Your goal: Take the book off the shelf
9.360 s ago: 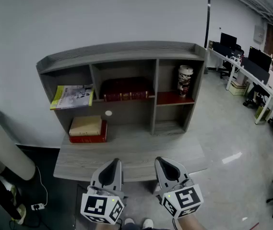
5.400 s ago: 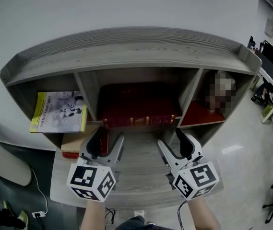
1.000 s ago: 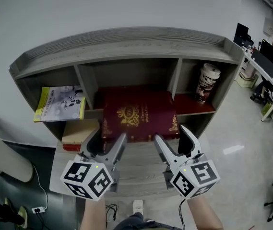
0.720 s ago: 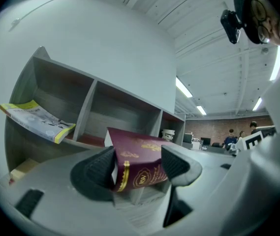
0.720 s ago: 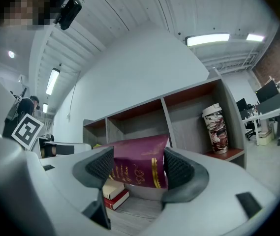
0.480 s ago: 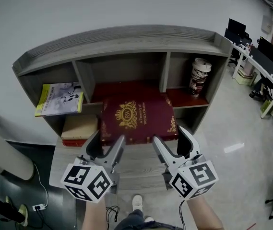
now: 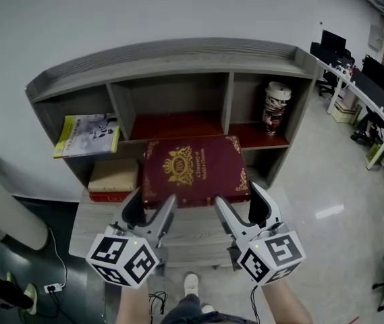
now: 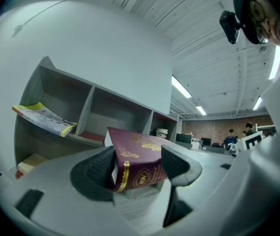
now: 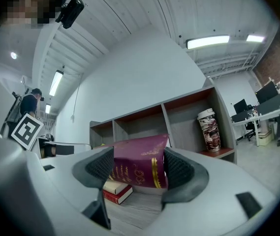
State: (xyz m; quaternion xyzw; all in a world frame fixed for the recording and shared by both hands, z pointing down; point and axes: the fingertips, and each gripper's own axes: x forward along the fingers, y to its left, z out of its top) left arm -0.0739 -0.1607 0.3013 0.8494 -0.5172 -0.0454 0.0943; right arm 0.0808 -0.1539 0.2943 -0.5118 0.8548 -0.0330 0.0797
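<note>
The maroon book is held clear of the shelf, above the desk, with the left gripper and right gripper each clamped on a near corner. Gripped only at that edge, it could be levered loose by its sagging far side.

Book fronts middle bay; cup occupies right bay.

Matt grey wood-grain shelf; leather-look maroon book with shiny gilt stamping; glossy floor.

Maroon book, gold-embossed cover up, level, just in front of the shelf.
</note>
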